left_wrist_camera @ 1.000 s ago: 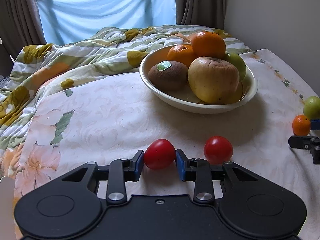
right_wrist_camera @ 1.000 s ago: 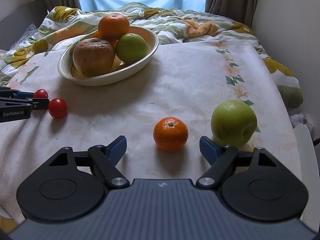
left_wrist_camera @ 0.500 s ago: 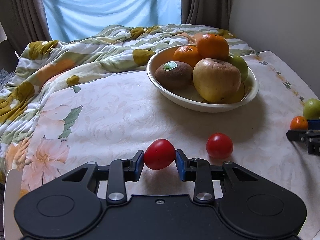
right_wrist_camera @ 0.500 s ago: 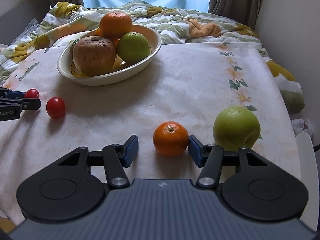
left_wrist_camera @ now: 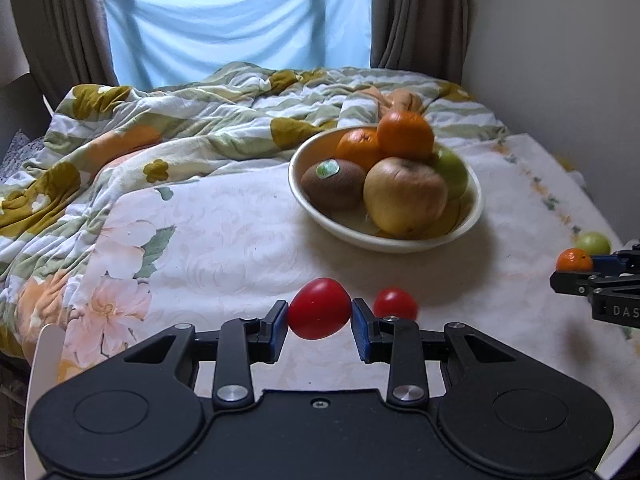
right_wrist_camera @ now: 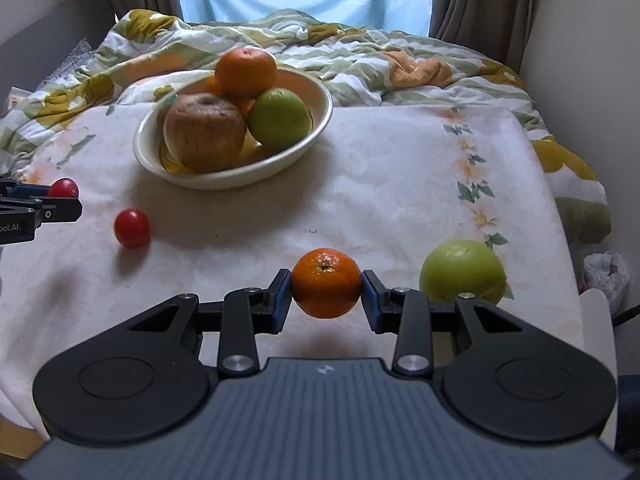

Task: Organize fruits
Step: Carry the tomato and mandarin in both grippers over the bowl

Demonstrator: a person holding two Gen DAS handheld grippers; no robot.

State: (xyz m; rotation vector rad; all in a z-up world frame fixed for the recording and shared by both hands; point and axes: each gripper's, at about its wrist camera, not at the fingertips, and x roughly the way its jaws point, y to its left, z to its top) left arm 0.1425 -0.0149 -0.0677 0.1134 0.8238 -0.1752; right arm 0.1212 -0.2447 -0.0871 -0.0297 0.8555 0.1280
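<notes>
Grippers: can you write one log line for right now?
left gripper: shut on tomato | right gripper: shut on mandarin

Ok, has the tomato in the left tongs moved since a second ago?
Yes. The held tomato has lifted off the cloth: the loose tomato, level with it before, now sits partly behind the tongs' right finger.

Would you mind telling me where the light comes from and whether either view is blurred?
Left wrist view: daylight through the blue curtain behind; the bowl is slightly smeared, its shadow falling toward the camera. Right wrist view: same backlight, sharper; soft shadow under the mandarin. Both bend at the edges.
</notes>
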